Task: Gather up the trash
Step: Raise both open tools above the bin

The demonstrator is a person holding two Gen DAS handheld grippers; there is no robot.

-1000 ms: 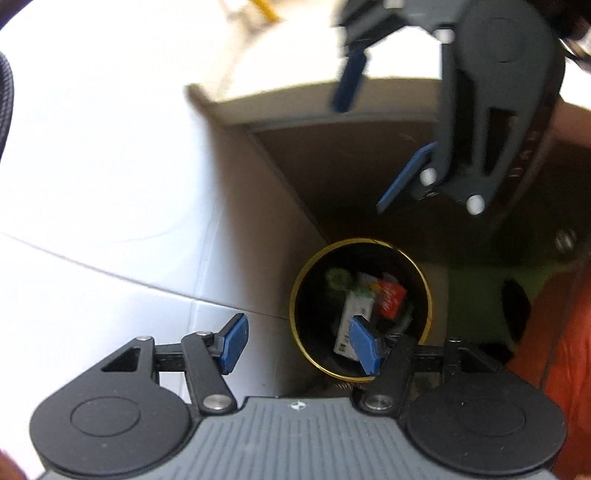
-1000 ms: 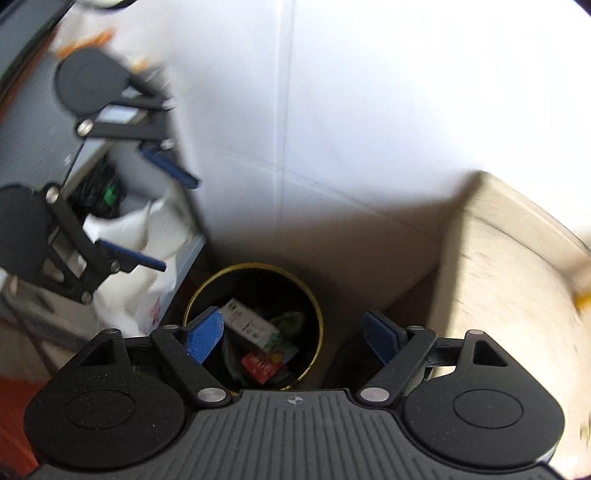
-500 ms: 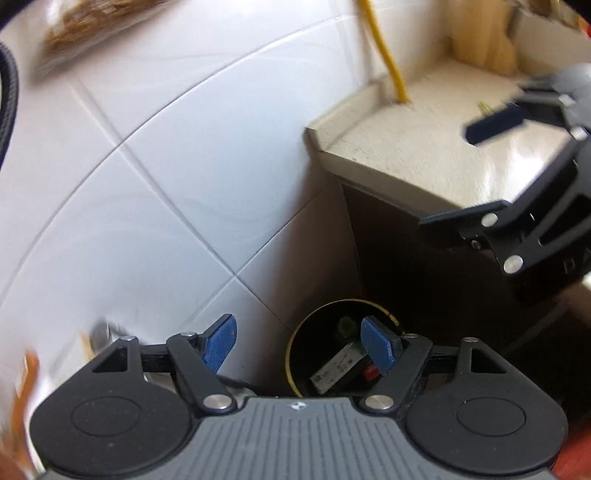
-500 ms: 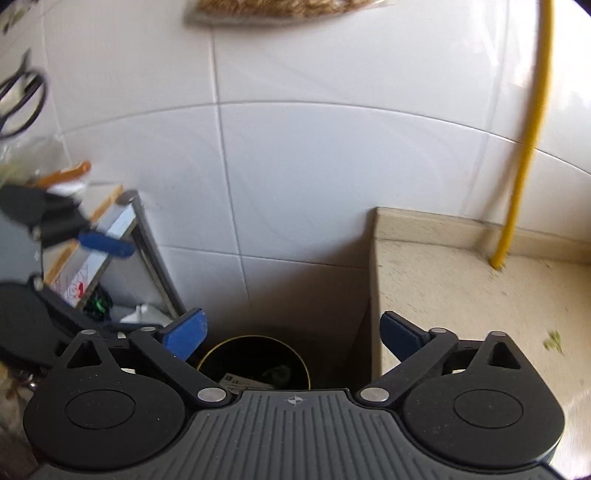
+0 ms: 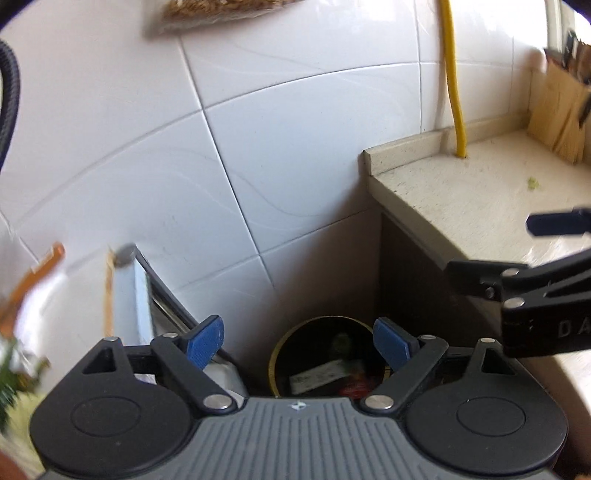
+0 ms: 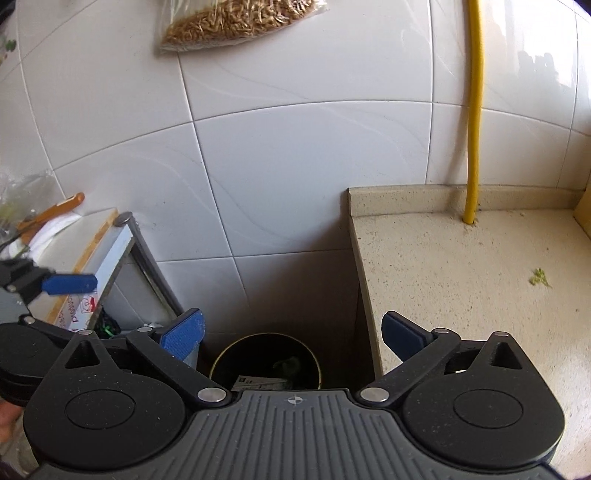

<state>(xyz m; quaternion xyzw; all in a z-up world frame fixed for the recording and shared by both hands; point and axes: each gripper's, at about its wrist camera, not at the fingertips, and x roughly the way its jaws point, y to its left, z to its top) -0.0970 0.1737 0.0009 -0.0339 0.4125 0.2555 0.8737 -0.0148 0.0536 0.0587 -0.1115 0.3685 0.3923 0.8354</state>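
Observation:
A black round bin with a gold rim stands on the floor between a rack and a beige counter; packets and wrappers lie inside it. My left gripper hangs open above the bin, holding nothing. My right gripper is also open and empty, raised over the bin beside the counter edge; it shows at the right of the left wrist view. A small green scrap lies on the counter top.
White tiled wall behind. The beige counter sits right, with a yellow hose rising from it. A metal rack with a cutting board stands left. A bag of dried noodles hangs on the wall. A knife block is far right.
Both grippers have lifted up and tilted away from the bin, so the wall and counter top fill the views. Both stayed open and empty.

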